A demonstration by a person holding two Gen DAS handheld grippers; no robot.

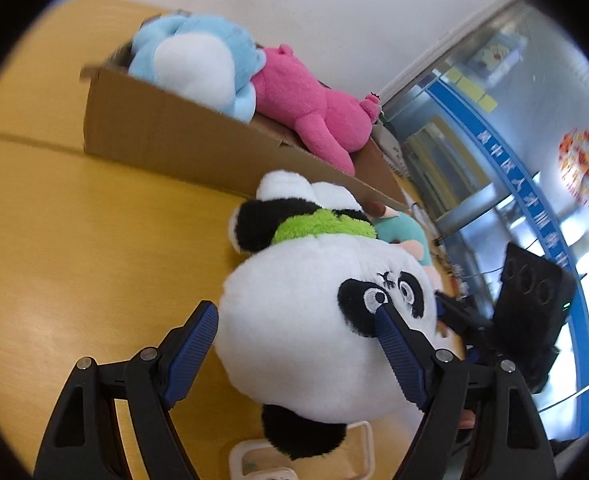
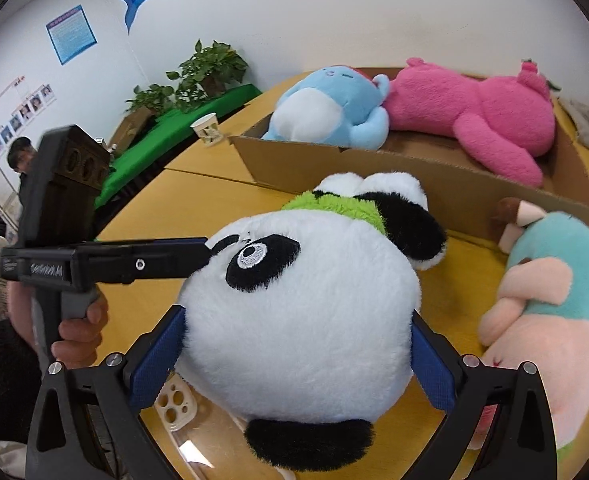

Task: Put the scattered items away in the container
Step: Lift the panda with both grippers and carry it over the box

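Here the panda plush (image 2: 294, 320) sits squeezed inside the right claw (image 2: 298, 356).

Both grippers point downward at a slant. The left gripper (image 1: 296, 322) has its jaws spread wide, one blue-padded finger standing clear on one side and the other finger's pad (image 1: 390, 330) touching what sits between them. The right gripper (image 2: 294, 340) has its jaws set wide too, both pads pressed against what they enclose. Seen from the right wrist, a bare hand (image 2: 76, 330) wraps the left gripper's handle, a dark sleeve behind it.
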